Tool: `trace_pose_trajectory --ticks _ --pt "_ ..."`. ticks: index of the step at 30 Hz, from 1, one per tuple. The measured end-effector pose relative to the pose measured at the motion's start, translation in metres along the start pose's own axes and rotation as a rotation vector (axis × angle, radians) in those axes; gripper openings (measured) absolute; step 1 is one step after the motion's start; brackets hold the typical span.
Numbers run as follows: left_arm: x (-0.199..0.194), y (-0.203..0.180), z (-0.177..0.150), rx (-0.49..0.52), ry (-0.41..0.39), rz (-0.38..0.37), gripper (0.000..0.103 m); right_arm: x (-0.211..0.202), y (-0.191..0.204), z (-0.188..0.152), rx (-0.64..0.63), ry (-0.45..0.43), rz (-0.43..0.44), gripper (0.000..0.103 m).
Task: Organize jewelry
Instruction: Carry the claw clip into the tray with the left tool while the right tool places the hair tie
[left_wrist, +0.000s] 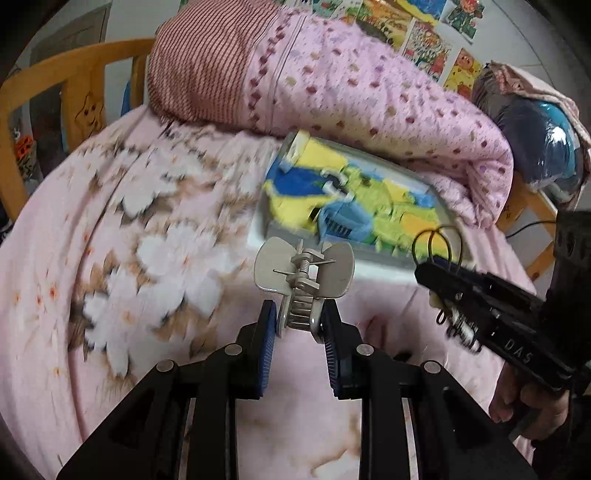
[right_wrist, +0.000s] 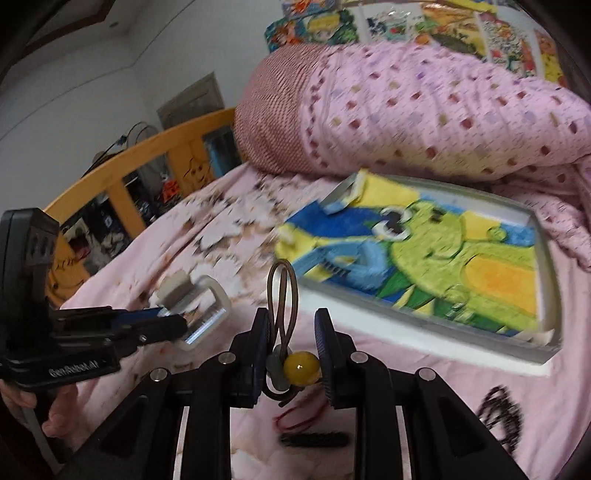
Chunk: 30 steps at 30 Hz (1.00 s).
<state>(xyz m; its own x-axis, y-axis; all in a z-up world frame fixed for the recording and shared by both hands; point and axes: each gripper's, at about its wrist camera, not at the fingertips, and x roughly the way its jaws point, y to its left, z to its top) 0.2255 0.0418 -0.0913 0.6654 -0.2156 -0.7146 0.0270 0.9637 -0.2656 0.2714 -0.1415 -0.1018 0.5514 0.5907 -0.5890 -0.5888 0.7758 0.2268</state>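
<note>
While we hold both tools over the pink bedsheet (left_wrist: 66, 258), our left gripper (left_wrist: 297, 325) is clamped on a silver claw hair clip (left_wrist: 304, 275), and our right gripper (right_wrist: 290, 339) pinches a brown hair tie (right_wrist: 282, 295) with a yellow bead (right_wrist: 301, 367). Just ahead of both sits the white tray (right_wrist: 546, 258) with its cartoon lining.

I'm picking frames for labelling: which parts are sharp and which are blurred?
Left wrist view: hair claw and left gripper sharp; flowered sheet and tray motion-smeared. Right wrist view: yellow-beaded hair tie in the right gripper sharp; tray smeared.
</note>
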Motion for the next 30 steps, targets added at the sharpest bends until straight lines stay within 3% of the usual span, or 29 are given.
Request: trace_pose_trajectory --ticks 6,12,20,30 --pt "0.021 -0.034 0.05 0.048 -0.043 -0.023 0.021 -0.012 -0.044 0.016 0.034 -0.035 -0.084 0.024" --pt "0.066 -0.064 0.082 0.046 -0.028 -0.08 0.021 -0.014 -0.1 0.023 0.097 -0.035 -0.175 0.024" --pt "0.138 -0.093 0.085 0.065 0.062 -0.099 0.021 0.001 -0.158 0.015 0.15 0.003 -0.228 0.024" --pt "0.183 -0.105 0.08 0.08 0.129 -0.095 0.021 0.014 -0.191 -0.004 0.198 0.046 -0.209 0.024"
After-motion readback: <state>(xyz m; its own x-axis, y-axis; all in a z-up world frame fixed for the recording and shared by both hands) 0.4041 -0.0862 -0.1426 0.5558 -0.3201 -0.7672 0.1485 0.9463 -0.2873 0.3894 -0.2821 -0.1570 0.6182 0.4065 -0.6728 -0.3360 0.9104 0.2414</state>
